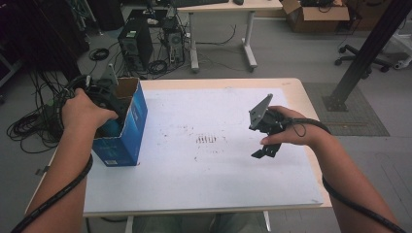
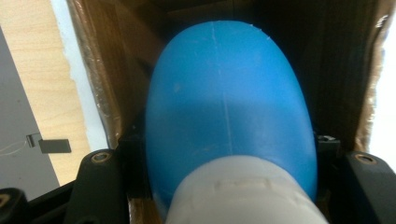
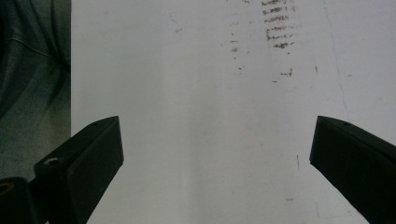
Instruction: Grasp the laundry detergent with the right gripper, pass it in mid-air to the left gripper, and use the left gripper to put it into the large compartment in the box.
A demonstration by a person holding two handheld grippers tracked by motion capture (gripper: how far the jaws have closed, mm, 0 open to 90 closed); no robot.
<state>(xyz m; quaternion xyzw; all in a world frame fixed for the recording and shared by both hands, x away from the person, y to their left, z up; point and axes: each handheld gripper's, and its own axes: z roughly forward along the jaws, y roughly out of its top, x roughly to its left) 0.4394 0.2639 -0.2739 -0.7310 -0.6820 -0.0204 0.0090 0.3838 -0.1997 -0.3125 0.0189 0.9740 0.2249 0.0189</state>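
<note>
Bottle held inside box by left gripper; right gripper idle over table.

Nearest, the right gripper [image 1: 265, 145] is held above the white table sheet [image 1: 204, 170], jaws spread wide with nothing between them. Farther left, the left gripper [image 1: 104, 104] is lowered into the open blue cardboard box [image 1: 128, 131] at the table's left edge, its jaws clamped on the rounded blue plastic bottle with a white cap [image 2: 229, 107], which is surrounded by the box's brown inner walls.
</note>
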